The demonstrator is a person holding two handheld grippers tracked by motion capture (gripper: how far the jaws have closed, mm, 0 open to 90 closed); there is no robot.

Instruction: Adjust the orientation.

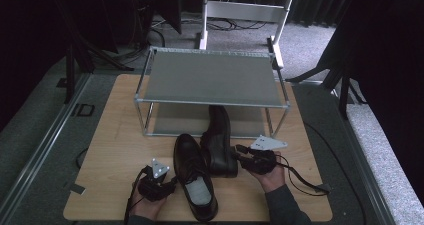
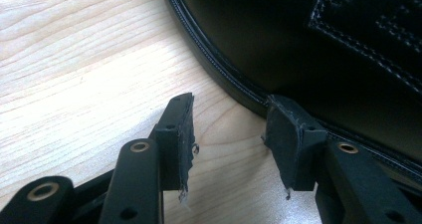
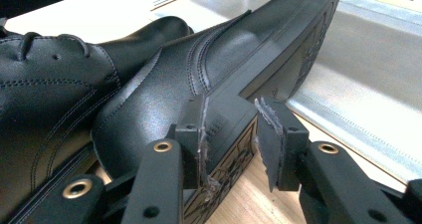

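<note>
Two black leather shoes lie on the wooden table (image 1: 120,150). The left shoe (image 1: 194,177) stands upright with its grey insole showing and its heel toward the person. The right shoe (image 1: 218,140) lies tipped on its side, its toe reaching under the rack. My left gripper (image 1: 173,182) is open beside the upright shoe (image 2: 308,40); its jaws (image 2: 229,114) frame bare wood, and one pad (image 2: 288,139) touches the sole's welt. My right gripper (image 1: 236,158) is open at the tipped shoe's heel (image 3: 234,119), with the heel's sole edge partly between the pads (image 3: 271,134).
A metal-framed shoe rack (image 1: 211,104) with two grey shelves stands at the back of the table; its lower shelf (image 3: 358,79) runs just beyond the tipped shoe. Cables trail from both grippers. Dark stands and a white desk frame (image 1: 240,10) are on the carpet behind.
</note>
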